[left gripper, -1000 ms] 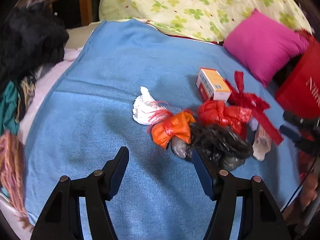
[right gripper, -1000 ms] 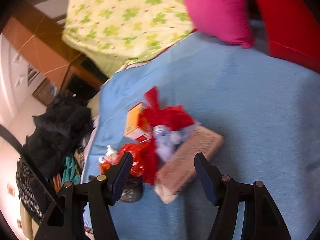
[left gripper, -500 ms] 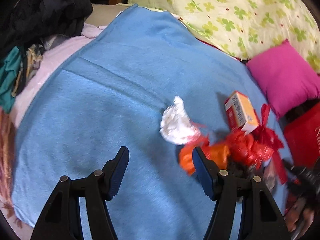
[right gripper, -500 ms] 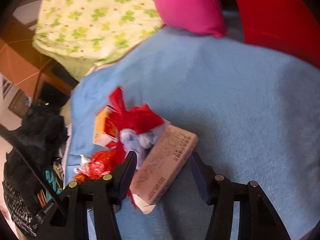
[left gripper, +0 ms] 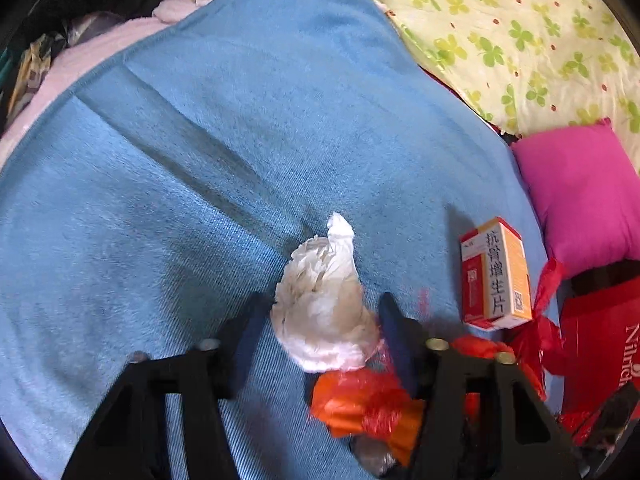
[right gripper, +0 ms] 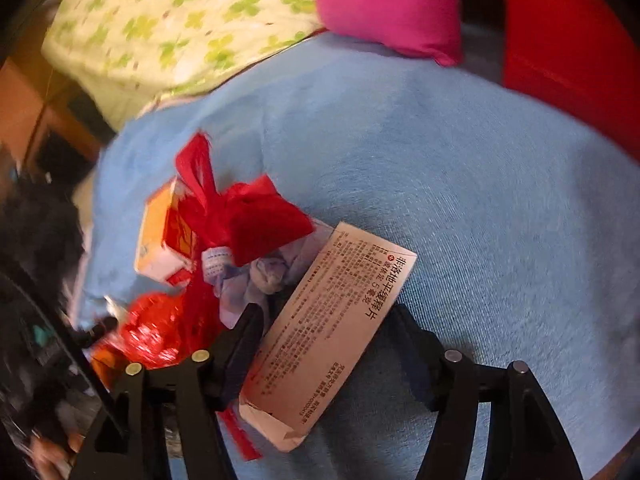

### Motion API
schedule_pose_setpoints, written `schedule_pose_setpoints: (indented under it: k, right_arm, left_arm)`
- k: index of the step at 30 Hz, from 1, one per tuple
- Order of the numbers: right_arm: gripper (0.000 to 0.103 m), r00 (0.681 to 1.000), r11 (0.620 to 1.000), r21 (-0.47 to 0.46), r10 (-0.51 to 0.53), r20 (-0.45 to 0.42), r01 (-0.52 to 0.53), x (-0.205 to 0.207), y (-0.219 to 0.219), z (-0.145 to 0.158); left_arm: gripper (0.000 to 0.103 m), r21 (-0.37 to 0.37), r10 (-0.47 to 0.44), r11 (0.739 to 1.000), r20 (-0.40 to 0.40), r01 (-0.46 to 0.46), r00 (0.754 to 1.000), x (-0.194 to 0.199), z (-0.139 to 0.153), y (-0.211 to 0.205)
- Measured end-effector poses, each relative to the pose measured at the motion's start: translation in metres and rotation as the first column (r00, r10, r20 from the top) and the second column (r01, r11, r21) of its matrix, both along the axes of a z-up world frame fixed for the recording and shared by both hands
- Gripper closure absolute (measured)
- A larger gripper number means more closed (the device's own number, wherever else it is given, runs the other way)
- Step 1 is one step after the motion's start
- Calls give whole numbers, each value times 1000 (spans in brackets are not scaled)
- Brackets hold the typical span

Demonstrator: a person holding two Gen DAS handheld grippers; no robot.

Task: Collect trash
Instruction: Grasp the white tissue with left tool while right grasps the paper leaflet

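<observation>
Both claws are spread wide and grip nothing. Seen from the left wrist, the left claw (left gripper: pixel 320 336) hangs over a blue blanket (left gripper: pixel 180 200), and a crumpled white tissue (left gripper: pixel 324 308) lies on the blanket between its two black fingers; whether they touch it cannot be told. Just nearer the camera than the tissue sits an orange plastic wad (left gripper: pixel 360 404) tied with red. To the right of the tissue stands an orange and white medicine box (left gripper: pixel 496 272) with a red plastic bag (left gripper: pixel 536 328) beside it. Farther right of the tissue lie a pink cushion (left gripper: pixel 588 196) and a clover-print quilt (left gripper: pixel 520 40).

Seen from the right wrist, the right claw (right gripper: pixel 326 354) straddles a long flat pink carton (right gripper: pixel 332 332) lying on the blanket (right gripper: pixel 480 200). Left of the carton are a shiny red bag (right gripper: pixel 160 332), the medicine box (right gripper: pixel 160 232), a knotted red bag (right gripper: pixel 248 208) and a pale blue wad (right gripper: pixel 268 276). The carton's left edge is just beside the left finger; the right finger stands apart from it.
</observation>
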State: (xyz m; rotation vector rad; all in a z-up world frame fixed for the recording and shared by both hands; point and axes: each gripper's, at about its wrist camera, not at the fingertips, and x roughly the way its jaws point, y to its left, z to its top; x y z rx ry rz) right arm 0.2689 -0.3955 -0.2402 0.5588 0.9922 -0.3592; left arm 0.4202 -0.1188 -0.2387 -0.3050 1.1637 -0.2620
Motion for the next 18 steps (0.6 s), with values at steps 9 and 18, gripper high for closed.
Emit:
schedule_pose_setpoints:
  k: [9, 18]
  right_arm:
    - [51, 999, 999, 24, 32, 33, -33, -15, -10, 4]
    - [60, 988, 1000, 19, 21, 151, -24, -59, -35, 40]
  left_arm:
    - [74, 15, -60, 998, 56, 59, 997, -11, 21, -7]
    - [74, -13, -100, 994, 242, 107, 965, -50, 85, 13]
